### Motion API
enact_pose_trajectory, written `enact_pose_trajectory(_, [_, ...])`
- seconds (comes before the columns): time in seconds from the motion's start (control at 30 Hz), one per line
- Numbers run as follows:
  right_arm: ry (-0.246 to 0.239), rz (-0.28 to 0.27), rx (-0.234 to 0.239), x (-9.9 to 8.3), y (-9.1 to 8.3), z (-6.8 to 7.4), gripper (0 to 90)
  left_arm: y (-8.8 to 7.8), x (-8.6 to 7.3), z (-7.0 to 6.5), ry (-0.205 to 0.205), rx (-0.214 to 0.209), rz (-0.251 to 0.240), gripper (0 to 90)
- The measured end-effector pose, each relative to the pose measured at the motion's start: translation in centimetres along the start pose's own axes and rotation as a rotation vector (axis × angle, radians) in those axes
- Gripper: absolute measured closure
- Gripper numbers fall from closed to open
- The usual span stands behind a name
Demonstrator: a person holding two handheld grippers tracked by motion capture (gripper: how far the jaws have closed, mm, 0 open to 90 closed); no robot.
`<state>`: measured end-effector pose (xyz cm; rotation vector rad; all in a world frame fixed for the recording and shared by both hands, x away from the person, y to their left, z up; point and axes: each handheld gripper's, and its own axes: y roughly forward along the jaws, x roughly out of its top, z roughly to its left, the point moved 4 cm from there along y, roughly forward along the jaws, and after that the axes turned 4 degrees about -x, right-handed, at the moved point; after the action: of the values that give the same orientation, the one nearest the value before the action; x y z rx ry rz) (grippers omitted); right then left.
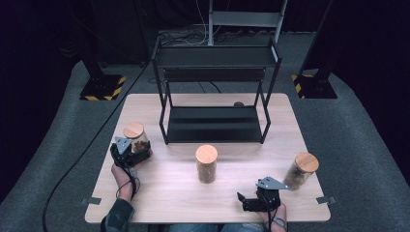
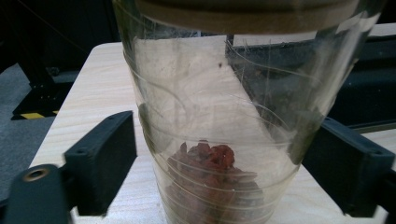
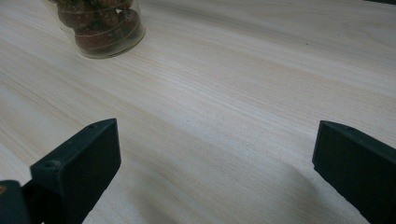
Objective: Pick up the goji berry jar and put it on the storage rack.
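Observation:
Three glass jars with wooden lids stand on the light wooden table [image 1: 164, 193]. The left jar [image 1: 135, 137] holds dark red-brown pieces, and my left gripper [image 1: 139, 151] reaches around it from the near side. In the left gripper view that jar [image 2: 219, 116] stands between the two black jaws; the left pad [image 2: 109, 161] sits a sliver off the glass and the right pad [image 2: 348, 165] is at its wall. My right gripper [image 1: 245, 201] rests low near the front right edge, its jaws [image 3: 217, 140] wide apart over bare wood.
A middle jar [image 1: 206, 163] and a right jar [image 1: 300, 170] stand apart on the table. A black two-tier metal rack [image 1: 215, 123] occupies the far half. The base of a jar of brown balls [image 3: 100, 28] shows in the right gripper view.

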<state>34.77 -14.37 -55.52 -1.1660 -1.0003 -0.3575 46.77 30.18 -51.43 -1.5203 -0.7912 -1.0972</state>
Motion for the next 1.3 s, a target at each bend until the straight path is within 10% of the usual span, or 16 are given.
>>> enact_pose_trajectory(1.3, [0.002, 0.011, 0.015, 0.00, 0.08, 0.00, 0.0, 0.24, -0.73, -0.34, 0.016, -0.073, -0.012, 24.7])
